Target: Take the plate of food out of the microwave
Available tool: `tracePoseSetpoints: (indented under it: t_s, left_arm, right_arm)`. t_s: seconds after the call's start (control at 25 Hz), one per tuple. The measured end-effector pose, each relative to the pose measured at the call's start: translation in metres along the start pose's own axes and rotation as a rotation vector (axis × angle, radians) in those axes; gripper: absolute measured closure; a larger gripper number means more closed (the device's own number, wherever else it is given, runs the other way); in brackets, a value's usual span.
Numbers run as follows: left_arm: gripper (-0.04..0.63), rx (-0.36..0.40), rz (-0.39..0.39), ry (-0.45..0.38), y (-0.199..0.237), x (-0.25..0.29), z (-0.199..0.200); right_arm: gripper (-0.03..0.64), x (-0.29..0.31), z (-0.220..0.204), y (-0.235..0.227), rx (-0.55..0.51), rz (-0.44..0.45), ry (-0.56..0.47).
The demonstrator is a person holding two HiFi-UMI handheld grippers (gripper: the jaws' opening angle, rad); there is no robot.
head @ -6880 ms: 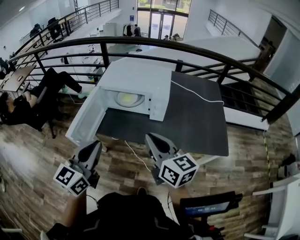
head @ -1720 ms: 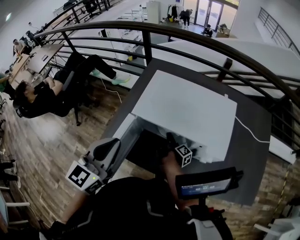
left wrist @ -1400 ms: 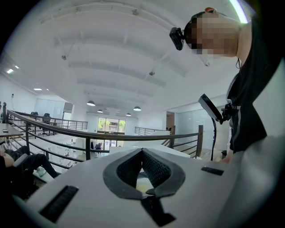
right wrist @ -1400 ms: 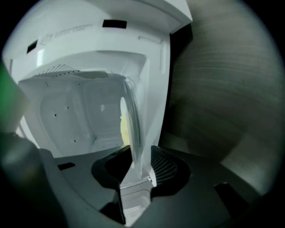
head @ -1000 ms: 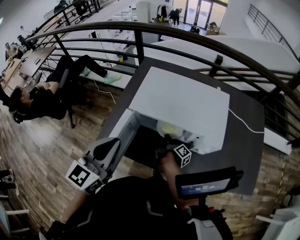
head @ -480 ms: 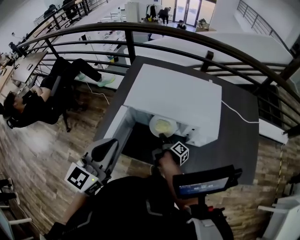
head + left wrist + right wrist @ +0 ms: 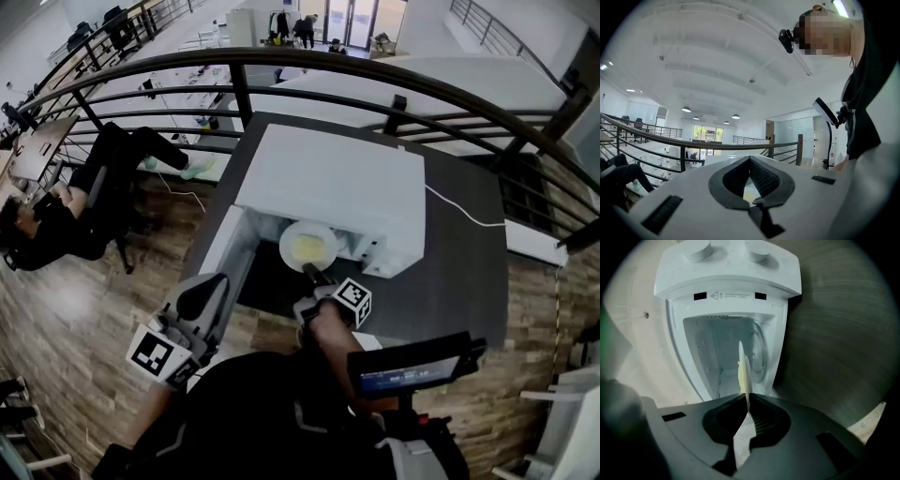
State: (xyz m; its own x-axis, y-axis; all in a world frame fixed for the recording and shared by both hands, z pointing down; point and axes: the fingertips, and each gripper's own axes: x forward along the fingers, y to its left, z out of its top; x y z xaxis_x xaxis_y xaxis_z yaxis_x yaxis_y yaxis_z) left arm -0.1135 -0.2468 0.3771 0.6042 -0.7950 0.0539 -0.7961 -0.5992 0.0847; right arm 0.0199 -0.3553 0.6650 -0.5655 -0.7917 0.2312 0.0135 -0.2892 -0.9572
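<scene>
Pinches the plate [image 7: 290, 242] rim between the narrow jaws of the right gripper [image 7: 310, 273], at the microwave [image 7: 328, 183] mouth, above its open door [image 7: 225, 258]. Holds the left gripper [image 7: 202, 298] closed, empty. Risks tilting and spilling the food [image 7: 310, 247]: one-edge grip only.

"What's underfoot?"

"A wood-plank floor [image 7: 66, 319]. A dark table [image 7: 459, 272] stands on it, with a white cable [image 7: 459, 214] lying across the top."

"And past the table?"

"A curved dark railing [image 7: 309, 58], then a bright open hall with glass doors [image 7: 361, 11] at the far end. At the left a person [image 7: 47, 225] reclines in a chair beside a brown desk [image 7: 37, 150]."

"Light?"

"A white ceiling [image 7: 708, 61] with round lamps [image 7: 686, 109], lit."
</scene>
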Motion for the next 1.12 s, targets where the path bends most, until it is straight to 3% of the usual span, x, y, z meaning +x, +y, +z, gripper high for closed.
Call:
tracePoseSetpoints:
  t_s: [0.76, 1.12]
  left_arm:
    - [0.594, -0.032, -0.079, 0.014, -0.010, 0.002, -0.008]
    - [0.594, -0.059, -0.120, -0.019, -0.032, 0.010, 0.001]
  right_arm:
    - [0.601, -0.065, -0.036, 0.054, -0.006, 0.099, 0.033]
    - [0.601, -0.096, -0.043, 0.072, -0.013, 0.117, 0.054]
